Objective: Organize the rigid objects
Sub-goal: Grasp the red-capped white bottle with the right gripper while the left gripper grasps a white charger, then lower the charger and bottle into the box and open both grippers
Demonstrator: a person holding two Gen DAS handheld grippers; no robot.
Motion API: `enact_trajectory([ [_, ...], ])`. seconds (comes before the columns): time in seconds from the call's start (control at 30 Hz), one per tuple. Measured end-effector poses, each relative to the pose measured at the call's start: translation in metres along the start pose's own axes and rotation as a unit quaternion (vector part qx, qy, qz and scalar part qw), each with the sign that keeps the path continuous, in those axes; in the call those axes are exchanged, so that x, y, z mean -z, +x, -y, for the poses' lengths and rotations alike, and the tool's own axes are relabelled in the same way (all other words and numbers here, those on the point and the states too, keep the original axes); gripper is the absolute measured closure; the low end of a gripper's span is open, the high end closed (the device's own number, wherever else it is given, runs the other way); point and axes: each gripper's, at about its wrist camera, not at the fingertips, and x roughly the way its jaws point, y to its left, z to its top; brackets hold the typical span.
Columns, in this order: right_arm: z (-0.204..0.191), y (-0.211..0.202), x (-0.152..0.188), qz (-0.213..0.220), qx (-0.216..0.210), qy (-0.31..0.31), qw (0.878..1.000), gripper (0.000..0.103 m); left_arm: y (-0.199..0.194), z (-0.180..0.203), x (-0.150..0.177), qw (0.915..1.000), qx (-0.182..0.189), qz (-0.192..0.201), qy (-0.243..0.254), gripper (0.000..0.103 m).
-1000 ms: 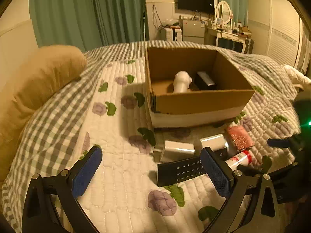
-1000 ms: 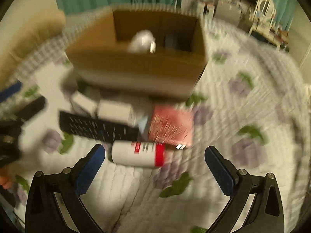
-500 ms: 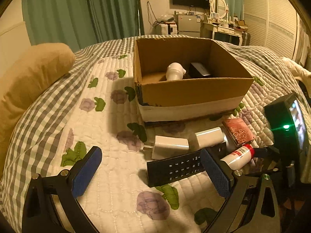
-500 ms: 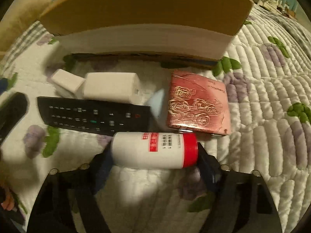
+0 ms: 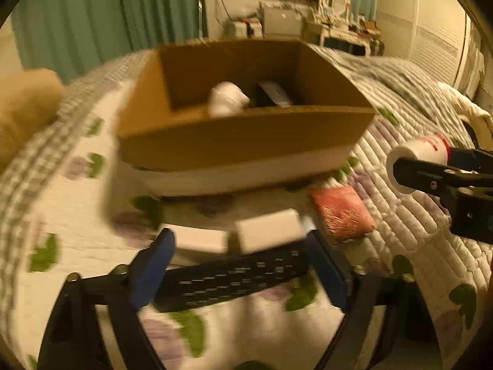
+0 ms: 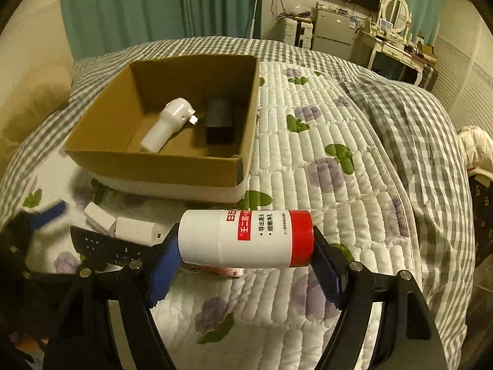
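Note:
My right gripper (image 6: 245, 260) is shut on a white bottle with a red cap (image 6: 246, 239), held end to end above the quilt in front of the cardboard box (image 6: 154, 166). The bottle also shows at the right of the left wrist view (image 5: 419, 154). The box holds a white device (image 6: 169, 123) and a black block (image 6: 219, 120). My left gripper (image 5: 243, 265) is open, its fingers either side of the black remote (image 5: 228, 274), which lies on the quilt. Two white adapters (image 5: 268, 229) and a pink case (image 5: 340, 212) lie beside the remote.
A quilted floral bedspread (image 6: 339, 160) covers the bed. A tan pillow (image 5: 24, 111) lies at the left. Green curtains (image 6: 154, 3), a television and a dresser (image 6: 397, 46) stand beyond the bed.
My right gripper closed on the bottle and lifted it off the quilt. My left gripper moved forward and down, so its fingers now straddle the remote.

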Motion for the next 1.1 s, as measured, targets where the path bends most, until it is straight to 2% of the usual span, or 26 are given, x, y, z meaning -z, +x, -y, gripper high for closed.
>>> enact_trajectory([
  [0.13, 0.002, -0.002, 0.002, 0.0, -0.014, -0.008, 1.0, 0.026, 0.019, 0.014, -0.004, 0.9998, 0.0, -0.017, 0.007, 0.021],
  [0.23, 0.001, 0.0, 0.002, 0.0, -0.017, -0.008, 1.0, 0.026, 0.03, 0.021, -0.007, 0.9997, -0.009, -0.021, 0.013, 0.028],
  [0.33, 0.0, 0.001, 0.003, 0.001, -0.02, -0.006, 1.0, 0.026, 0.038, 0.025, -0.009, 0.9993, -0.023, -0.026, 0.014, 0.048],
  [0.5, 0.002, -0.001, 0.004, 0.005, -0.022, -0.003, 1.0, 0.026, 0.029, 0.017, -0.01, 0.9998, -0.003, -0.022, -0.002, 0.049],
  [0.77, 0.007, -0.03, -0.011, 0.044, -0.029, -0.004, 0.999, 0.026, -0.041, 0.012, -0.02, 0.9987, 0.014, 0.049, -0.001, 0.049],
  [0.9, 0.006, -0.058, -0.035, 0.077, -0.03, -0.011, 0.997, 0.026, -0.088, 0.01, -0.044, 0.9947, 0.017, 0.1, 0.015, 0.049],
  [1.0, 0.002, -0.074, -0.056, 0.098, -0.033, -0.016, 0.994, 0.026, -0.103, 0.003, -0.068, 0.9923, 0.019, 0.122, 0.016, 0.049],
  [1.1, -0.004, -0.083, -0.078, 0.114, -0.043, -0.019, 0.992, 0.026, -0.106, -0.003, -0.09, 0.9904, 0.0, 0.136, 0.022, 0.049],
])
